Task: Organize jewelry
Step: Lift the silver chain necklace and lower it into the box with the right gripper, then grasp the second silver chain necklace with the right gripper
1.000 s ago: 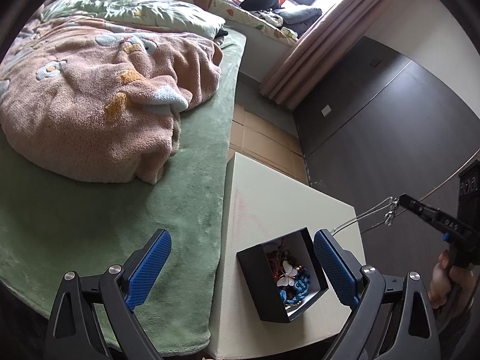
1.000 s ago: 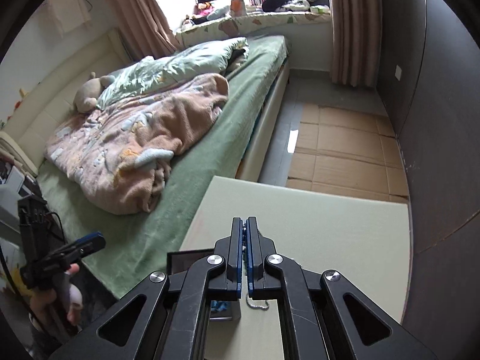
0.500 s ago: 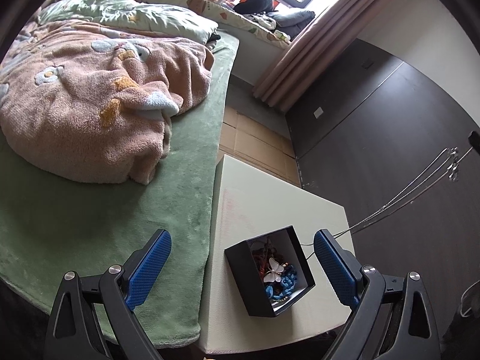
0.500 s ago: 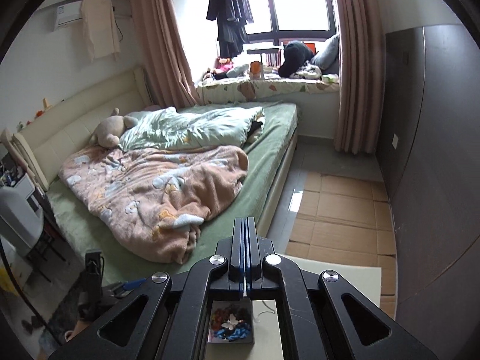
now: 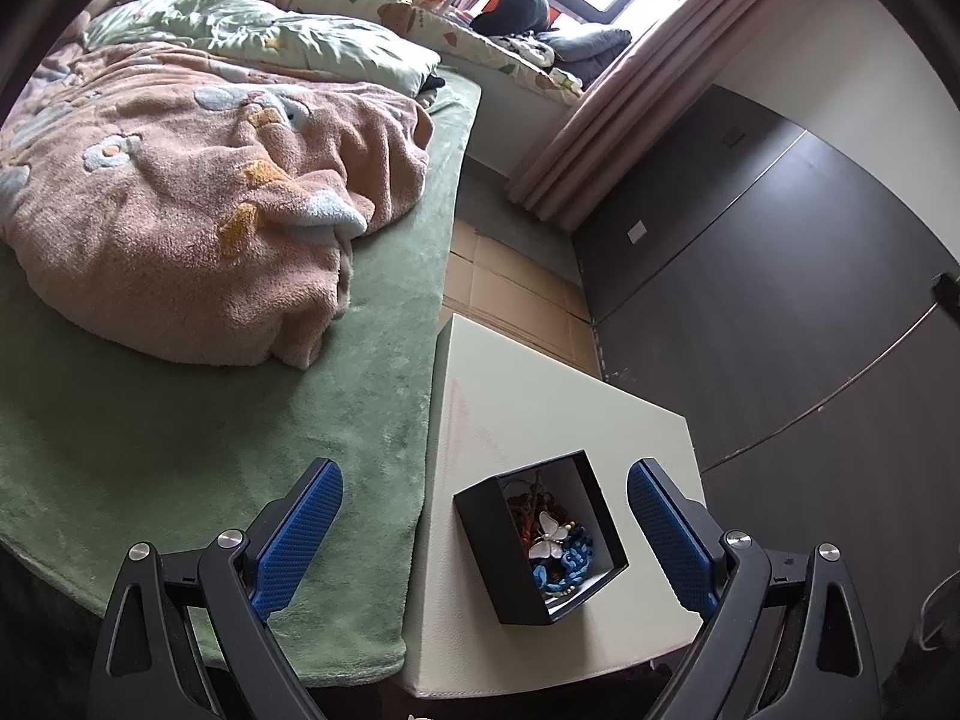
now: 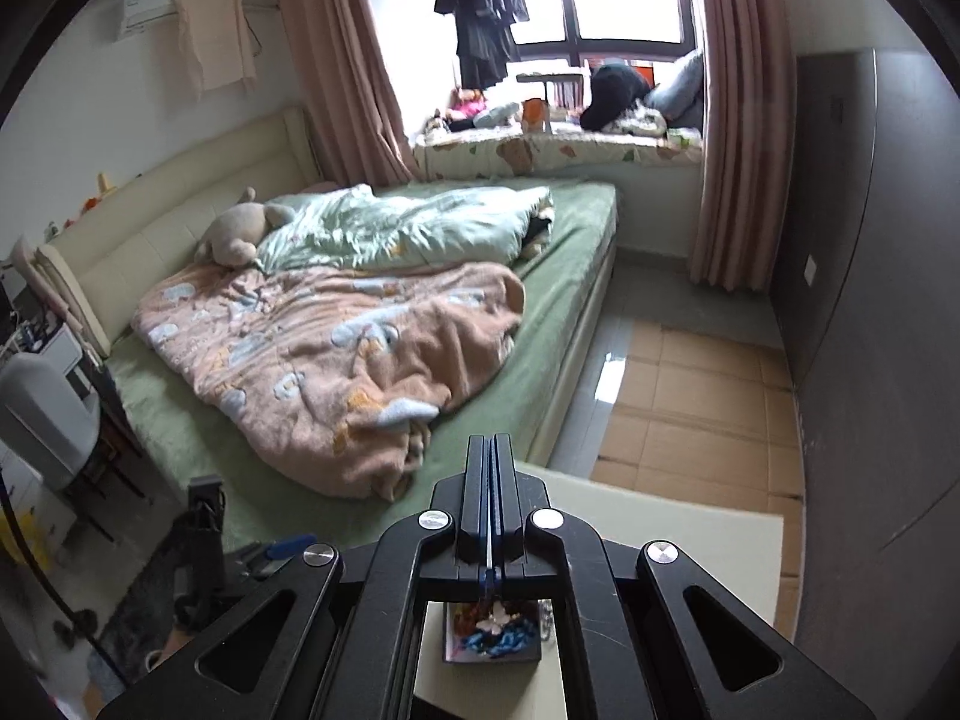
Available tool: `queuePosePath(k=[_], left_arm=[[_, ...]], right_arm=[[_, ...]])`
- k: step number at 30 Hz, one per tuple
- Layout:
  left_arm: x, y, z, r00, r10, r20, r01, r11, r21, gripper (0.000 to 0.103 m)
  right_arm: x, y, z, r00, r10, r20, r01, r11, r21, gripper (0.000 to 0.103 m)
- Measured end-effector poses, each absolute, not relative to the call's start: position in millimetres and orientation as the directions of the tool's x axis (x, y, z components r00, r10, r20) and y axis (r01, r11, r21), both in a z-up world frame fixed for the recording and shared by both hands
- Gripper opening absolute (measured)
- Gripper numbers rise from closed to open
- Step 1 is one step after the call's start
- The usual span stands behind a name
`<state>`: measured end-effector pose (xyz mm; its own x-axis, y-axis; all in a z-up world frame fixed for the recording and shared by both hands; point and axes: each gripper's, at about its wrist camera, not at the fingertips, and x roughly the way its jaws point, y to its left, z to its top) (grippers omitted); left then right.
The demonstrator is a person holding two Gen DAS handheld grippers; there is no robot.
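Observation:
An open black box sits on the white table. It holds red beads, a white butterfly piece and blue beads. My left gripper hovers over it, open and empty, with one blue pad on each side of the box. High at the right edge, my right gripper is shut on a thin silver chain. The chain slants down toward the table's right edge. In the right wrist view, the right gripper has its pads pressed together. The box lies far below it.
A bed with a green sheet and a pink blanket borders the table's left side. Cardboard covers the floor beyond the table. A dark wardrobe wall stands to the right. Pink curtains hang by the window.
My right gripper has risen and drawn away with the chain, which now stretches longer, and the box looks smaller below it. The left gripper has stayed open over the box.

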<state>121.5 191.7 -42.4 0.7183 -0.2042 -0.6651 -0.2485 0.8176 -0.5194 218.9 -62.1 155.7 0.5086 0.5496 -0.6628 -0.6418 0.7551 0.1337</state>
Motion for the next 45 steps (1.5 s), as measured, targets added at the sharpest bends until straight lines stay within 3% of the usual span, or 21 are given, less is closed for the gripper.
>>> queuePosePath(k=[2,4,6,15,24,32,38,39,41,45], left_arm=[[121,192,-43,0.718,-0.201,-0.667,-0.249,0.820,-0.516,0.096],[120,192,-44,0.716,-0.194,-0.670,-0.252,0.824,-0.507,0.096],[120,193,-47,0.714,-0.189,-0.675,-0.257,0.825,-0.503,0.096],[125,195,-64,0.696,-0.178,-0.696,-0.280,0.825,-0.491,0.096],[138,199,-82,0.668,-0.178,-0.723,-0.300,0.824,-0.481,0.096],[150,191,-93,0.636,-0.180,-0.751,-0.298,0.840,-0.454,0.096],[148,182,-103,0.612,-0.188,-0.768,-0.293,0.849,-0.441,0.096],[147,181,-104,0.609,-0.188,-0.770,-0.295,0.848,-0.440,0.096],[146,181,-107,0.604,-0.190,-0.774,-0.302,0.844,-0.443,0.096],[144,180,-109,0.603,-0.197,-0.773,-0.308,0.837,-0.453,0.096]], right_arm=[[234,-67,123,0.463,0.532,-0.708,-0.610,0.771,0.180,0.006],[247,-74,90,0.431,0.511,-0.744,-0.582,0.787,0.204,0.039],[258,-80,60,0.417,0.484,-0.769,-0.553,0.806,0.208,0.055],[306,-103,-73,0.197,0.474,-0.858,-0.428,0.829,0.360,0.055],[316,-80,-128,0.177,0.349,-0.920,-0.688,0.713,0.138,0.054],[320,-68,-156,0.124,0.348,-0.929,-0.829,0.551,0.096,0.054],[324,-62,-169,0.108,0.365,-0.925,-0.876,0.475,0.086,0.045],[324,-62,-169,0.119,0.359,-0.926,-0.878,0.474,0.070,0.040],[323,-65,-167,0.118,0.353,-0.928,-0.882,0.467,0.066,0.018],[322,-73,-164,0.136,0.340,-0.930,-0.866,0.498,0.055,0.015]])
